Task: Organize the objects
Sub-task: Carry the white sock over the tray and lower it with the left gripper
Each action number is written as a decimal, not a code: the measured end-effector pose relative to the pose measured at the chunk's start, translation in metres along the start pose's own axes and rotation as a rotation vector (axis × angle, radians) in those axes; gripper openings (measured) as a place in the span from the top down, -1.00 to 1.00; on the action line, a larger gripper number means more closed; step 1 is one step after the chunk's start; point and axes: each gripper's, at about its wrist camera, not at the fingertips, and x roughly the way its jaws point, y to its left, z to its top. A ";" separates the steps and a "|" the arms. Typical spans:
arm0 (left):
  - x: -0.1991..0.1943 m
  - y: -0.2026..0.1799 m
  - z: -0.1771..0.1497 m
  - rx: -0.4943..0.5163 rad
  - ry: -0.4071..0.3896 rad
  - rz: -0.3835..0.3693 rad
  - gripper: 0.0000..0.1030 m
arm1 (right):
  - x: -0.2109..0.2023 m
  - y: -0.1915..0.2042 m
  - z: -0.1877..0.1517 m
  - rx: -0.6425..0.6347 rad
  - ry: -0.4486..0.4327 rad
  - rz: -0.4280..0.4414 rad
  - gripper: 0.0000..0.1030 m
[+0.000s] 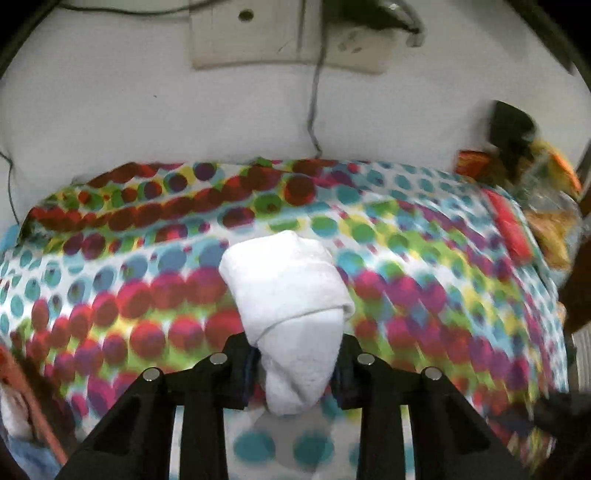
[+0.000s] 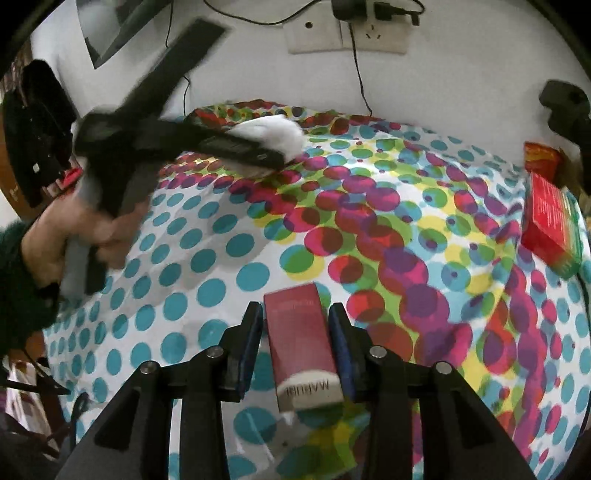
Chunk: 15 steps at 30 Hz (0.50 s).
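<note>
A rolled white cloth (image 1: 291, 288) lies on the dotted sheet (image 1: 110, 280). My left gripper (image 1: 295, 339) is shut on its near end, with both pads pressed into the fabric. From the right wrist view, the left gripper (image 2: 275, 157) reaches in from the upper left onto the white cloth (image 2: 277, 129). A hand (image 2: 85, 229) in a dark green fuzzy sleeve holds it. A maroon carton (image 2: 301, 332) with a white end lies between the fingers of my right gripper (image 2: 295, 314). A thin strip of sheet shows beside the left pad, so the jaws stand slightly open around the carton.
A red box (image 2: 550, 221) and an orange packet (image 2: 539, 158) sit at the sheet's (image 2: 369, 221) right edge. A black clamp-like object (image 2: 565, 107) stands behind them. Wall sockets (image 2: 347, 33) with hanging cables are on the white wall behind. Yellow-orange packaging (image 1: 546, 192) lies at the far right.
</note>
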 end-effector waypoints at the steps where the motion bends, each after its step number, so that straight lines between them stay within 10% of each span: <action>1: -0.009 0.002 -0.014 0.002 -0.005 -0.014 0.40 | -0.002 -0.001 -0.002 0.007 -0.002 -0.002 0.30; 15: -0.103 -0.006 -0.123 -0.057 -0.052 -0.033 0.40 | 0.017 0.026 0.019 -0.051 -0.088 -0.165 0.44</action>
